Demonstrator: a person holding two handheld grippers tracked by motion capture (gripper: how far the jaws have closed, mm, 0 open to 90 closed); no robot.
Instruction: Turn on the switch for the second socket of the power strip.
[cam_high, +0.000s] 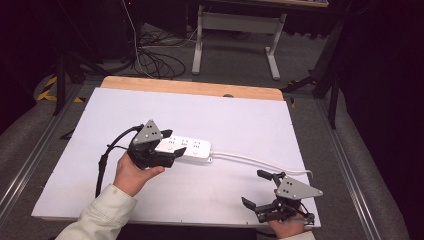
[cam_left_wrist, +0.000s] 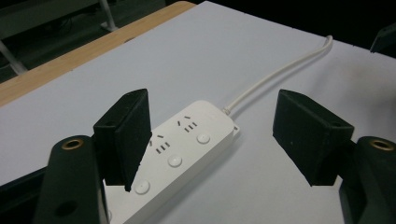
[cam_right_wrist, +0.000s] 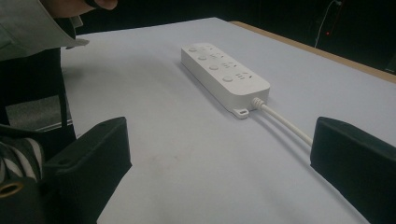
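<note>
A white power strip (cam_high: 192, 148) lies on the white board (cam_high: 225, 112), left of centre, its sockets and round buttons facing up. Its white cable (cam_high: 260, 162) runs right toward the board's right edge. My left gripper (cam_high: 173, 144) is open, one jaw on each side of the strip's left end. In the left gripper view the power strip (cam_left_wrist: 187, 144) lies between and below the jaws of the left gripper (cam_left_wrist: 212, 119); I cannot tell whether they touch it. My right gripper (cam_high: 256, 189) is open near the front right corner, nothing between its jaws. The right gripper view looks past the right gripper (cam_right_wrist: 224, 161) to the power strip (cam_right_wrist: 224, 72) and cable (cam_right_wrist: 285, 123).
A bare wooden strip (cam_high: 190, 88) edges the table's far side. Beyond it, white desk legs (cam_high: 272, 55) and tangled cables (cam_high: 155, 62) sit on the floor. A light sleeve (cam_high: 102, 212) comes in at the bottom left.
</note>
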